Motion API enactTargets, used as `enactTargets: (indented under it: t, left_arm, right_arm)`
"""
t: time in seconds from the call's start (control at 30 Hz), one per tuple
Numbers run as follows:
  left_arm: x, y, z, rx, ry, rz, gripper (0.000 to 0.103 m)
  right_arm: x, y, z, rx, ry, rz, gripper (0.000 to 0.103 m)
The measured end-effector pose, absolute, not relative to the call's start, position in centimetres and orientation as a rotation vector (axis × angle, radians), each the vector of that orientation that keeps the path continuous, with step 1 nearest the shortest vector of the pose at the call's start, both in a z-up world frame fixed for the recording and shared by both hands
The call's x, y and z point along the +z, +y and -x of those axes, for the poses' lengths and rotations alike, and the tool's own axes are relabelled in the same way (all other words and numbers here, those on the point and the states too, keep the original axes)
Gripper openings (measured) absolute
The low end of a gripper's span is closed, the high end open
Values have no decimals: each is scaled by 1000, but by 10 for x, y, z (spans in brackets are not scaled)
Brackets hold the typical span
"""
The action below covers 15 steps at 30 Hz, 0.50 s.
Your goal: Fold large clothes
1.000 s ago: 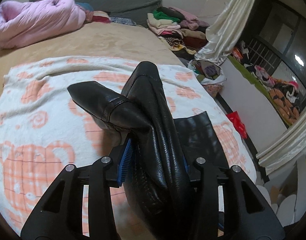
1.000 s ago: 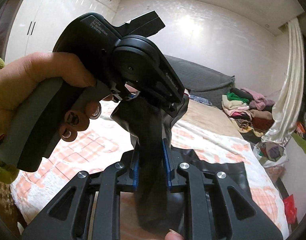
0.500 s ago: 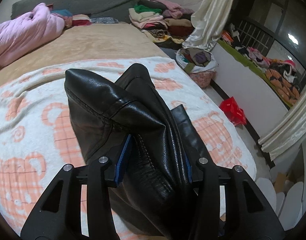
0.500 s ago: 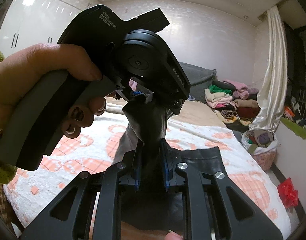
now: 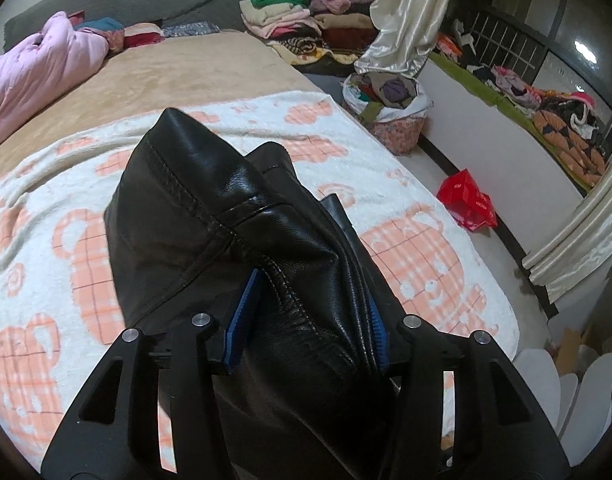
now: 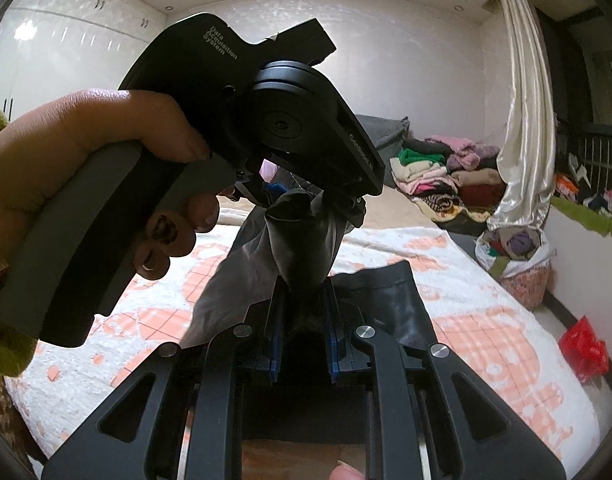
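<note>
Leather, by the shine and grain of it, so I'd judge this black garment [image 5: 234,240] heavy for its size, supple yet springy, inclined to slide over itself and to push back out of a crease. Seams look like the sensible place to take it: the stitched ridges give the pads something to bite, where the smooth panels would likely slip.

It hangs bunched above the bed, over the peach-and-white blanket [image 5: 46,240], with a flatter black panel [image 6: 389,304] lying on the blanket at about one o'clock in the right wrist view. Thick topstitched seams cross it, and the surface near the pads is pebbled.

Left gripper [image 5: 306,328] has a fat fold between its blue pads, and its jaws are opening; the leather seems to fill the gap, touching both pads. Right gripper [image 6: 304,328] is clamped narrow on a gathered neck of the same garment. The person's left hand [image 6: 86,168] fills nine o'clock of that view, wrapped round the other tool's handle.
</note>
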<state>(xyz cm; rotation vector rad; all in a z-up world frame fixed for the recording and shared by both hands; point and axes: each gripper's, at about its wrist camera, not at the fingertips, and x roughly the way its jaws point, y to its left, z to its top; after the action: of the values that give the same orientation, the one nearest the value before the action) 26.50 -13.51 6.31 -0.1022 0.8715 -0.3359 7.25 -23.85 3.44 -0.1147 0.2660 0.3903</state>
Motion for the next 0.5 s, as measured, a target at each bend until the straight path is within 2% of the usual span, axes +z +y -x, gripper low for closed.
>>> enactTargets:
  t: [0.5]
  left_arm:
    - [26, -184, -296, -352, 982, 53, 43]
  right_arm:
    - [4, -281, -95, 372, 387, -24, 16]
